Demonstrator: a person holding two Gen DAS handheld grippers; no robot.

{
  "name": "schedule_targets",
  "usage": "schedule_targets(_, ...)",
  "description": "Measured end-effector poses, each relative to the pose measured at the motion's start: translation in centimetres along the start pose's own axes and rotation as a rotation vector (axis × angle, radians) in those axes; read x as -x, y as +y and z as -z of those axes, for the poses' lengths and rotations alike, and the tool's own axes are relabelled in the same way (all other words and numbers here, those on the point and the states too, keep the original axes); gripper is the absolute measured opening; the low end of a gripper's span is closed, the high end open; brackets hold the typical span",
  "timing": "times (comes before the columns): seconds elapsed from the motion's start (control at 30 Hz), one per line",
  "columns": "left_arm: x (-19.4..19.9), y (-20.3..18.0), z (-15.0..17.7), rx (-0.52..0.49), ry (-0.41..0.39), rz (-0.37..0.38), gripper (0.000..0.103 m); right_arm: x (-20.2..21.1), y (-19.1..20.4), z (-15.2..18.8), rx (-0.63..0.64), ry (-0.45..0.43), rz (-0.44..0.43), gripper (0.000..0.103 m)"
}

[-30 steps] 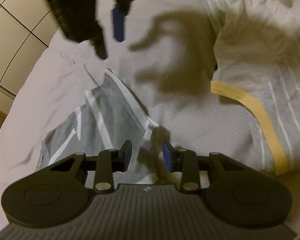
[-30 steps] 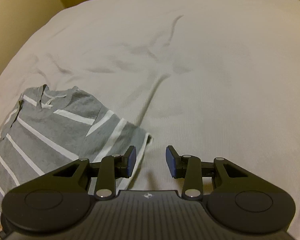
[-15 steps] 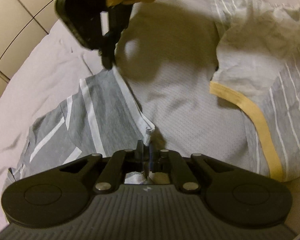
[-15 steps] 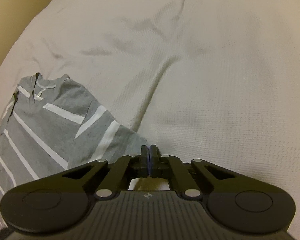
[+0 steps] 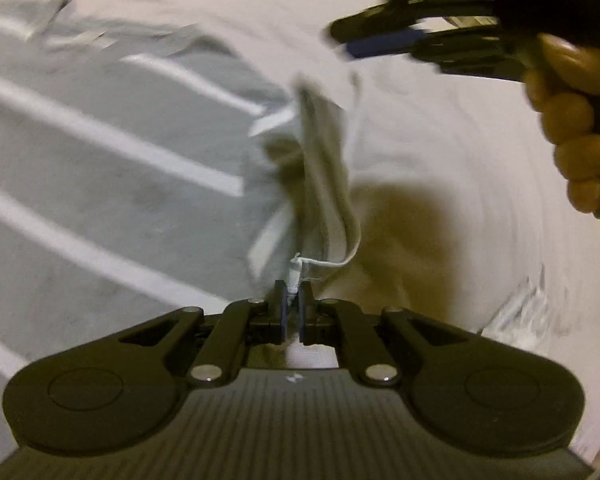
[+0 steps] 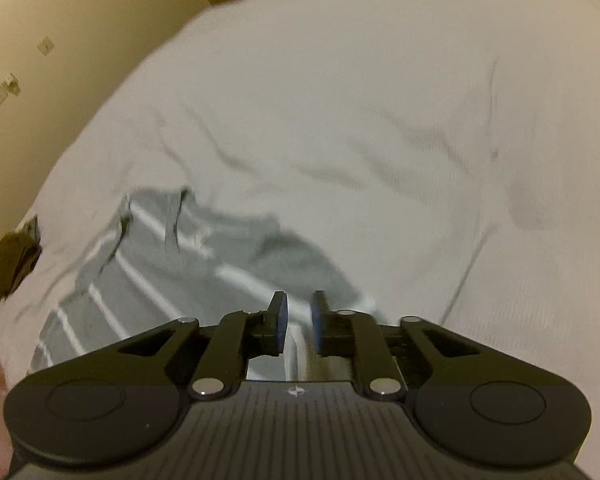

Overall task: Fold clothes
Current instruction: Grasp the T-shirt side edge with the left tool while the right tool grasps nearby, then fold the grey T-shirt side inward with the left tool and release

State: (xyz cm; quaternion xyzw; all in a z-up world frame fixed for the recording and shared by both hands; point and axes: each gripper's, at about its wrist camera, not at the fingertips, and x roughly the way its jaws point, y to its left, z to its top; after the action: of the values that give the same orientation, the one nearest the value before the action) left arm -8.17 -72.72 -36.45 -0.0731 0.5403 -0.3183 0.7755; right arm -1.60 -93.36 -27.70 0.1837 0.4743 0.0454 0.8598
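Half a second on: left hand-held gripper (image 5: 291,307) pinched on grey striped shirt (image 5: 100,184) hem, lifted off bed (image 6: 380,100); right hand-held gripper (image 6: 299,322) now slightly parted, hem slipping free mid-fold.

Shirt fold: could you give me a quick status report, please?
Left tool shut on shirt hem. Right tool slightly open, fabric between its pads, grip unclear. Shirt partly lifted off bed. Nothing in the way.
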Motion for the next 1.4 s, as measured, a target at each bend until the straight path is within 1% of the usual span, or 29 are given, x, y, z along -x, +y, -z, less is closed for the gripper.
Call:
schedule_targets(0.03, 0.1, 0.4, 0.0, 0.012, 0.006, 0.0, 0.003, 0.2, 0.1, -0.2, 0.005, -0.019, 0.006, 0.017)
schedule_targets(0.07, 0.1, 0.7, 0.0, 0.023, 0.012, 0.001, 0.003, 0.3, -0.2, -0.2, 0.012, -0.019, 0.026, 0.017)
schedule_targets(0.2, 0.5, 1.4, 0.1, 0.07, 0.03, 0.016, 0.004, -0.4, -1.2, 1.3, 0.055, 0.044, 0.109, 0.019)
schedule_targets(0.27, 0.6, 1.9, 0.3, 0.114, 0.041, 0.031, 0.004, -1.0, -1.4, 2.6, 0.081, 0.087, 0.121, 0.02)
schedule_targets(0.37, 0.8, 2.8, 0.4, 0.225, 0.062, 0.063, 0.004, -2.3, -0.8, 4.9, 0.128, 0.152, 0.081, 0.02)
schedule_targets(0.47, 0.5, 3.8, 0.6, 0.321, 0.071, 0.073, 0.004, -4.0, 0.4, 6.6, 0.185, 0.212, 0.026, 0.02)
schedule_targets(0.57, 0.6, 4.3, 0.8, 0.332, 0.076, 0.071, 0.004, -6.3, 1.5, 7.7, 0.243, 0.257, 0.002, 0.02)
schedule_targets(0.67, 0.8, 4.7, 1.0, 0.337, 0.077, 0.072, 0.004, -7.7, 1.4, 7.2, 0.232, 0.224, 0.015, 0.018)
schedule_targets(0.77, 1.1, 5.3, 0.9, 0.357, 0.079, 0.084, 0.004, -6.9, 0.7, 6.0, 0.158, 0.141, 0.002, 0.02)
schedule_targets(0.83, 1.2, 5.3, 0.9, 0.345, 0.081, 0.081, 0.004, -5.5, 0.3, 5.5, 0.132, 0.087, -0.008, 0.021)
schedule_targets(0.87, 1.3, 5.2, 0.8, 0.333, 0.078, 0.078, 0.004, -4.7, 0.2, 5.4, 0.131, 0.057, 0.003, 0.023)
schedule_targets(0.9, 1.5, 5.0, 0.7, 0.321, 0.075, 0.076, 0.004, -4.0, 0.0, 5.4, 0.126, 0.035, 0.02, 0.028)
schedule_targets(0.93, 1.7, 4.9, 0.7, 0.309, 0.072, 0.073, 0.004, -3.6, -0.4, 5.3, 0.114, 0.016, 0.04, 0.031)
schedule_targets(1.0, 2.4, 4.2, 0.5, 0.249, 0.041, 0.067, 0.004, -3.5, -1.2, 5.2, 0.095, 0.015, 0.054, 0.032)
schedule_targets(1.07, 3.4, 3.2, 0.4, 0.179, -0.016, 0.062, 0.004, -3.7, -2.0, 5.2, 0.087, 0.033, 0.053, 0.028)
schedule_targets(1.1, 3.5, 2.7, 0.2, 0.148, -0.033, 0.072, 0.004, -4.1, -2.0, 5.3, 0.103, 0.049, 0.047, 0.027)
schedule_targets(1.2, 2.1, 1.8, -0.3, 0.091, -0.018, 0.091, 0.004, -6.0, -1.6, 5.2, 0.174, 0.096, 0.058, 0.025)
schedule_targets(1.27, 0.4, 1.4, -0.6, 0.046, 0.005, 0.081, 0.004, -7.0, -2.4, 5.0, 0.175, 0.095, 0.085, 0.025)
schedule_targets(1.3, -0.5, 1.3, -0.8, 0.023, 0.019, 0.069, 0.004, -7.4, -2.8, 4.7, 0.159, 0.081, 0.097, 0.021)
schedule_targets(1.37, -1.7, 1.9, -1.0, 0.016, 0.028, 0.057, 0.004, -6.9, -3.4, 4.1, 0.124, 0.027, 0.121, 0.024)
schedule_targets(1.4, -1.5, 2.1, -0.8, 0.017, 0.032, 0.054, 0.004, -6.5, -3.4, 3.9, 0.112, 0.0, 0.129, 0.025)
